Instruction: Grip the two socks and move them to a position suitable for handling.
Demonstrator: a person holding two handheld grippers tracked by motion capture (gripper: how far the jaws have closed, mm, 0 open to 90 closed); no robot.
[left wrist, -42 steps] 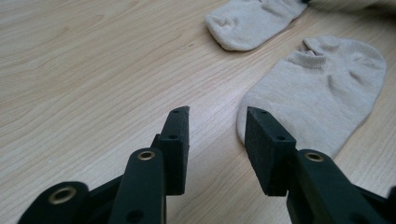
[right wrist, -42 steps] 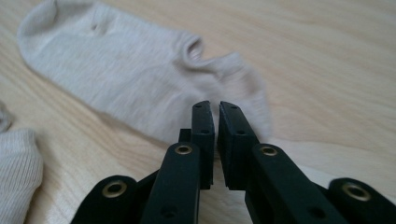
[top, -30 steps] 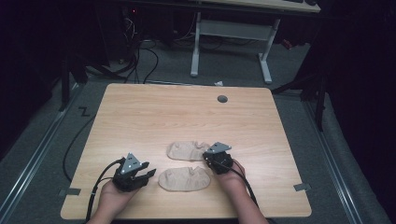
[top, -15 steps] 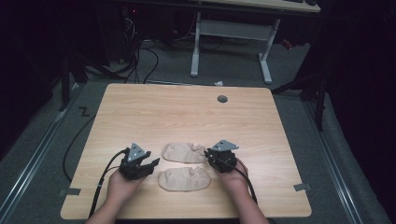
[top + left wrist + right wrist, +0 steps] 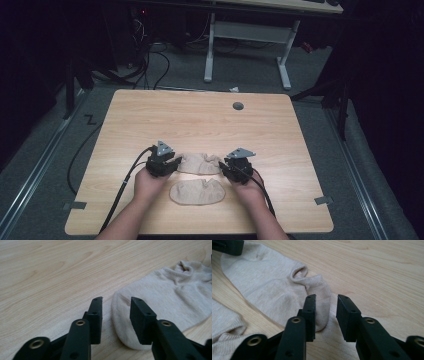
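Grippers at the two ends of the far sock on the wooden table.

Left gripper has its jaws parted, straddling the rounded toe end of the far sock, with nothing pinched between them. Right gripper likewise has its jaws apart, set over the heel and cuff end of the same sock, unclamped. Near sock lies flat just in front, between the person's two hands.
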